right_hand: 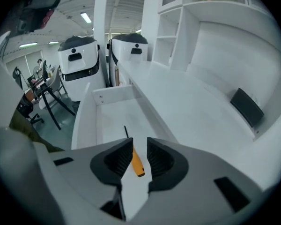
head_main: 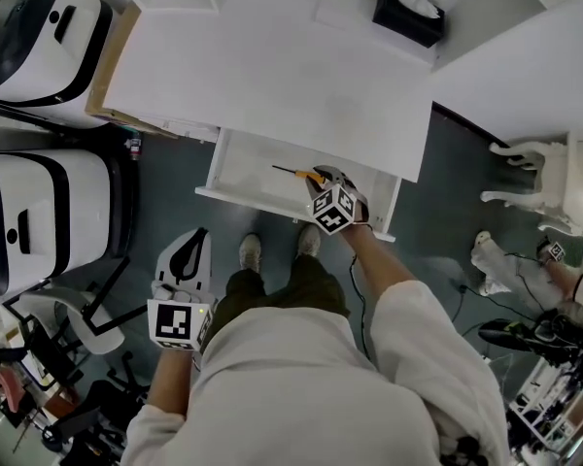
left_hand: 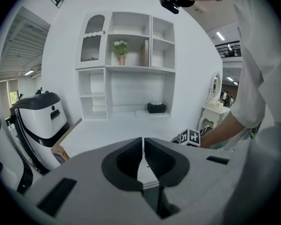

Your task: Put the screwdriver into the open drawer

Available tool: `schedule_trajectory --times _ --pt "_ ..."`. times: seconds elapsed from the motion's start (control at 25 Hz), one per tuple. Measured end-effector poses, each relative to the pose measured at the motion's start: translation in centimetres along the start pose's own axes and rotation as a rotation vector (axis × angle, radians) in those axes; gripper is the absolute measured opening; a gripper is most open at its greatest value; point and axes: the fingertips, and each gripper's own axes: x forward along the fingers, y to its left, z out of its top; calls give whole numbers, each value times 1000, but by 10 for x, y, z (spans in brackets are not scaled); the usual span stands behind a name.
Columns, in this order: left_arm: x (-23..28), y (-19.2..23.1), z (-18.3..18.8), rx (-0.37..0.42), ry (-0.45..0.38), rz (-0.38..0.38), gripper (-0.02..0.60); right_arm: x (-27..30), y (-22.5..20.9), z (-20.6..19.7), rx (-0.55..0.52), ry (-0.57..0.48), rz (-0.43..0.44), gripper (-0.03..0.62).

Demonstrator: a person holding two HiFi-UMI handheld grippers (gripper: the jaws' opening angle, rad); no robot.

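Lying flat on the open white drawer's (head_main: pixel 235 198) floor: slim screwdriver (head_main: pixel 298 172), orange handle, dark shaft. Right gripper (right_hand: pixel 139 150) hangs above it, jaws spread, not touching. Left gripper (left_hand: pixel 143 149) jaws pressed together, empty. Black box (head_main: pixel 408 13) on smooth white worktop (head_main: pixel 272 76).

Your shirt (head_main: pixel 311 386) is white, your trousers (head_main: pixel 272 291) olive, your shoes (head_main: pixel 251 252) pale. Your left gripper (left_hand: pixel 143 139) and right gripper (right_hand: pixel 139 146) are grey shells with black ribbed pads (right_hand: pixel 119 161), each bearing a cube (head_main: pixel 334 209) of black-and-white square markers.

No text, label or number is legible.
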Motion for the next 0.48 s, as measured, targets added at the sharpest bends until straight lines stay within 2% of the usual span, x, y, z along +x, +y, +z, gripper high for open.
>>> schedule_trajectory --times 0.48 --pt "17 -14 26 33 -68 -100 17 -96 -18 35 227 -202 -134 83"
